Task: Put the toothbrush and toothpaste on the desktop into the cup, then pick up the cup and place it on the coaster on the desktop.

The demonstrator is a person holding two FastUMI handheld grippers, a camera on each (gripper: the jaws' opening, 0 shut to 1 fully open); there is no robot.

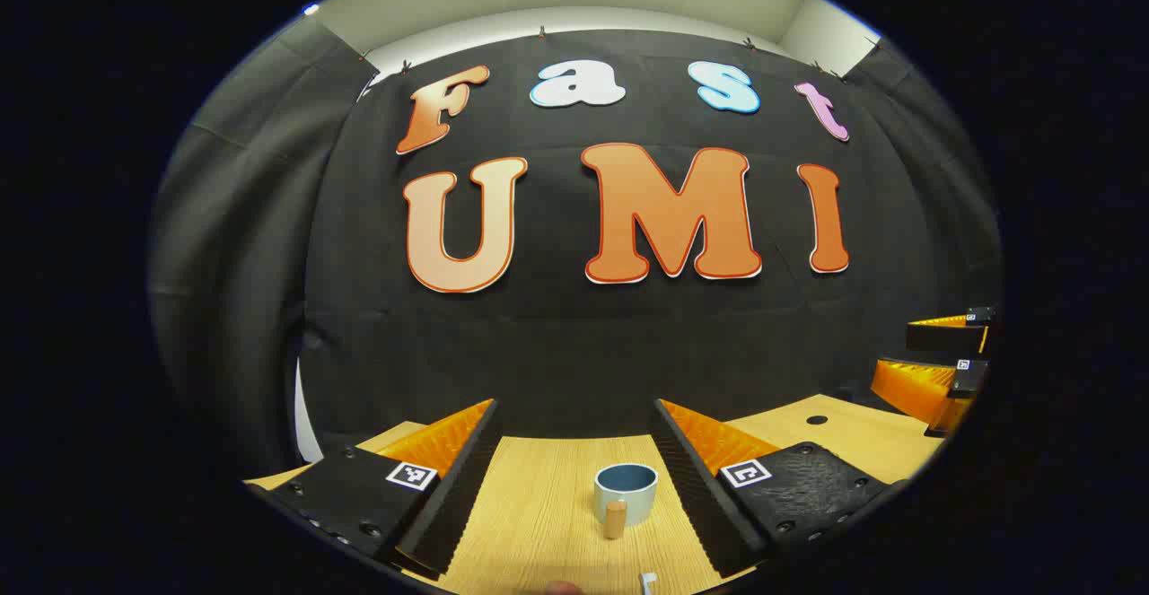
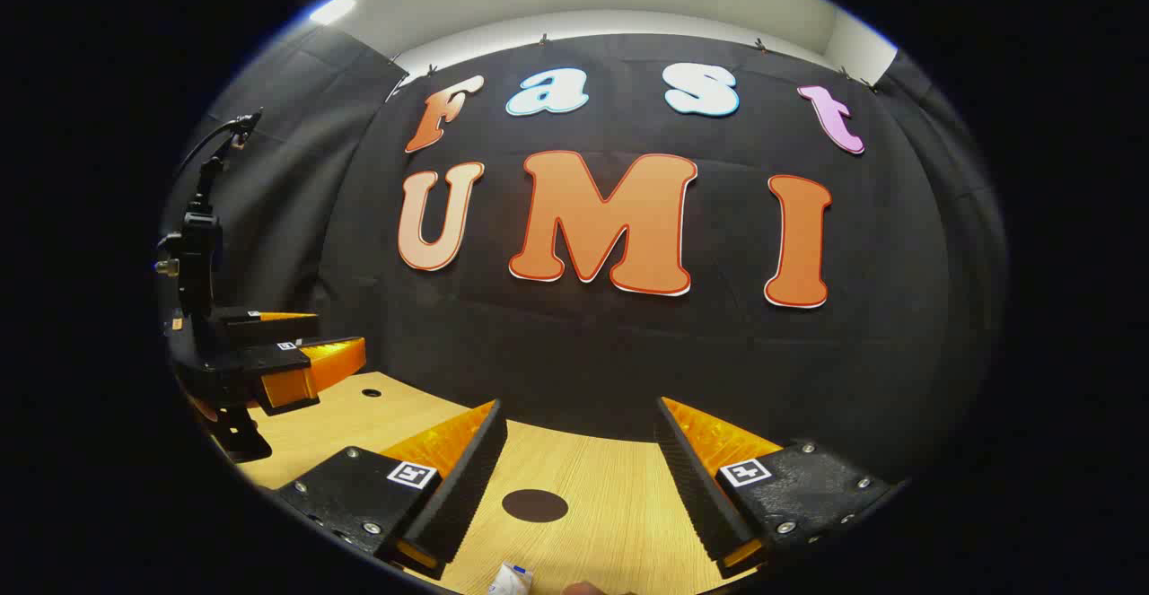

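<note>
Framing the cup (image 1: 626,491) between open left tongs (image 1: 574,469) (desktop (image 1: 530,505) bare around)

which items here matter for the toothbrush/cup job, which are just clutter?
Job:
cup, empty as far as visible
coaster, bare
white packaging at the bottom edge, possibly the toothpaste
left gripper, open
right gripper, open

Not job:
desk hole

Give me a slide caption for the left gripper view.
Open left gripper over the wooden desk, framing the empty cup.
</note>
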